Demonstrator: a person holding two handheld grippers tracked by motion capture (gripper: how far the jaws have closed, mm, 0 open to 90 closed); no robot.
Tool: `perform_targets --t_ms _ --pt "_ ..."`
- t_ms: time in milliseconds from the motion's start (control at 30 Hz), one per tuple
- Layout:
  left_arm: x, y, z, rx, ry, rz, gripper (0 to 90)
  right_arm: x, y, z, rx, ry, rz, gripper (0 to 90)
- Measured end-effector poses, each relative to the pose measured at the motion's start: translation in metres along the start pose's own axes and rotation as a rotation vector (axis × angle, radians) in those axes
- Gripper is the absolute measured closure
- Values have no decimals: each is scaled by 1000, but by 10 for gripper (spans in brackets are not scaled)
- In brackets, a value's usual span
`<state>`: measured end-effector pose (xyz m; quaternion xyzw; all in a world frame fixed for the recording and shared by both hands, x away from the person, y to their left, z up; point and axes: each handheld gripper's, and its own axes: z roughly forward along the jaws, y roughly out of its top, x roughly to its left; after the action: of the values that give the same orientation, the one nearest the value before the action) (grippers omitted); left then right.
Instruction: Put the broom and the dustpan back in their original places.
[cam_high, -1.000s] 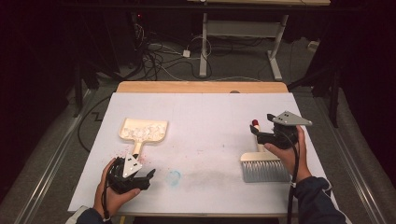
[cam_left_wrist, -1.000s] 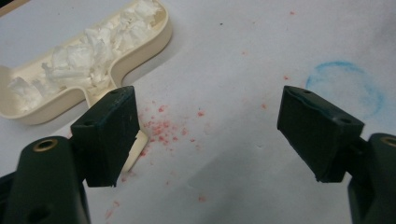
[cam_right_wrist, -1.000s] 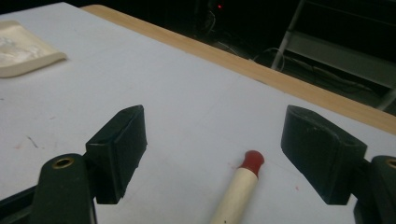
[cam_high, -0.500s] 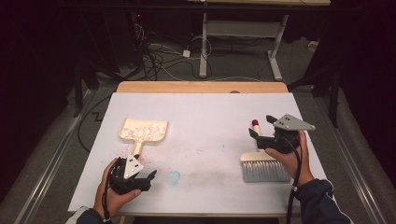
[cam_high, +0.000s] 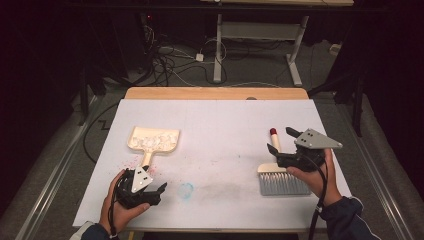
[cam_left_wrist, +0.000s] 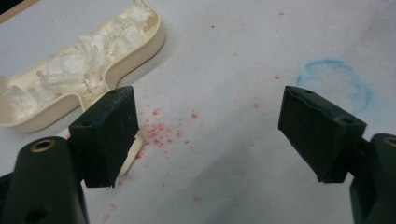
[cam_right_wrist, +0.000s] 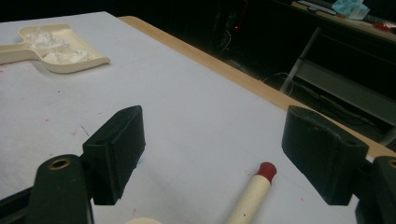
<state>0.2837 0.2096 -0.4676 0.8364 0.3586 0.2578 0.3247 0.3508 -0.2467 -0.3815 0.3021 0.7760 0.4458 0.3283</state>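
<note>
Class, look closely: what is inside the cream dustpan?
The dustpan holds crumpled white paper scraps, heaped toward its back wall. The pan floor beneath the heap is covered, so anything under it cannot be seen.

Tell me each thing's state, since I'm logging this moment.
Dustpan: flat on the table, holding white scraps.
Brush: lying flat, handle free.
Left tongs: open, empty.
Right tongs: open, over the brush handle, gripping nothing.
</note>
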Motion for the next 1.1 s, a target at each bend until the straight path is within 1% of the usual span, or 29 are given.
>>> perform_targets --t_ms 100,167,267,433,567,700,833,900,1033,1100 --pt "0 0 0 0 -2 0 197 2 -1 -4 -5 4 2 222" --pt "-1 0 0 -3 -1 0 197 2 -1 -6 0 8 -5 221" --pt "-1 0 -1 -3 0 6 197 5 -2 -9 0 -3 -18 221" --pt "-1 0 -1 -3 5 9 197 9 -6 -14 0 11 -35 221" --pt "-2 0 -1 4 7 15 197 11 -9 -18 -2 10 -44 226" --pt "-2 0 0 9 10 22 197 12 -16 -21 -1 7 -44 228" --pt "-3 0 0 15 11 28 197 15 -23 -22 6 1 -57 229" --pt "-3 0 0 16 11 32 197 16 -26 -23 11 6 -54 228" --pt "-3 0 1 21 14 38 197 16 -32 -24 19 -6 -56 229" --pt "-4 0 1 19 12 38 197 16 -35 -25 20 -8 -47 229"
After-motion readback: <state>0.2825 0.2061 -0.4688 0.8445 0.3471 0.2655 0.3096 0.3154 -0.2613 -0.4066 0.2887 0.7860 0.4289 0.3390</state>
